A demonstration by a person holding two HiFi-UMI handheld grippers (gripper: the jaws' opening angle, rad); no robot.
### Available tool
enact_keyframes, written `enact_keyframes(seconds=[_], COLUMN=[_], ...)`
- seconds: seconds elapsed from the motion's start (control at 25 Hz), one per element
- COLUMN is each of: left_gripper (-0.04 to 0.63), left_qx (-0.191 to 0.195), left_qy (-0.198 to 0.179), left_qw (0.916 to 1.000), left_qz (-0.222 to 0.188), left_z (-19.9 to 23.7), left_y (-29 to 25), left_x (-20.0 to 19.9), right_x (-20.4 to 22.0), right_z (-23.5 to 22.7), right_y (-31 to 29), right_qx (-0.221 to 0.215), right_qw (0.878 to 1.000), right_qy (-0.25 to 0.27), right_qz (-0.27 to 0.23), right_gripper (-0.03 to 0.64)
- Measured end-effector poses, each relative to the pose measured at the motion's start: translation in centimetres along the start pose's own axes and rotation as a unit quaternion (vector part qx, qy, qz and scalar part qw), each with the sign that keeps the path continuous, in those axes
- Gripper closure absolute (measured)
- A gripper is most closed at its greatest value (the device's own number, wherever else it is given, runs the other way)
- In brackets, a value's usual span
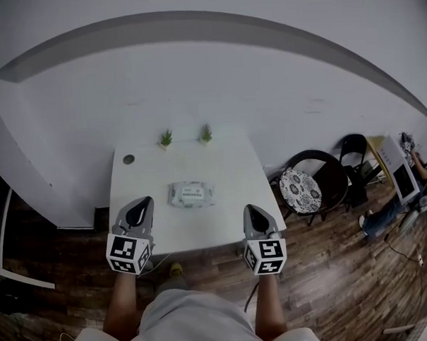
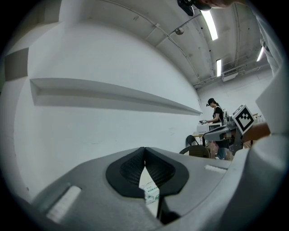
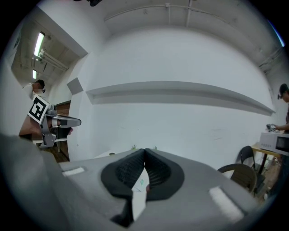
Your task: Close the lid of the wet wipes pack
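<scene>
The white wet wipes pack lies flat in the middle of the white table. Its lid is too small to make out. My left gripper hovers over the table's near left edge, apart from the pack, its jaws shut with nothing between them. At the near right edge my right gripper is also shut and empty. In the left gripper view the pack shows below the closed tips of the left gripper. The right gripper view shows the pack under the shut right gripper.
Two small potted plants stand at the table's far edge, and a dark round spot sits at its far left. Dark chairs stand to the right on the wooden floor. A white wall rises behind the table.
</scene>
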State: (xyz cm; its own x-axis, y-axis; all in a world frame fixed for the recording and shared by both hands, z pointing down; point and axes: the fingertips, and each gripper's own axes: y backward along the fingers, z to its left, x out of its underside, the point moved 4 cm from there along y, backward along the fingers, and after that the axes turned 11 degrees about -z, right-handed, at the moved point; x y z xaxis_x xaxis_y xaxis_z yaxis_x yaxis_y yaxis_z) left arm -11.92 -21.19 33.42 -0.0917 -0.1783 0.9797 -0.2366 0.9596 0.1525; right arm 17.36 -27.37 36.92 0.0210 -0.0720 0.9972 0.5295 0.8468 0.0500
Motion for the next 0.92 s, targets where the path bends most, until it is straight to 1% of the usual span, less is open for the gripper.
enact_keyframes(seconds=[0.28, 0.92], left_gripper=[0.588, 0.588], left_qx=[-0.002, -0.015], left_qy=[0.000, 0.001], left_qw=[1.0000, 0.9999], left_qz=[-0.005, -0.004], left_z=[0.2, 0.9], left_y=[-0.2, -0.7], left_x=[-0.3, -0.1], right_x=[0.1, -0.1], right_z=[-0.3, -1.4], right_y=[0.0, -0.3], right_qx=[0.003, 0.013], right_qw=[1.000, 1.000], right_qy=[-0.007, -0.002], right_qz=[0.001, -0.004], right_gripper=[0.614, 0.614])
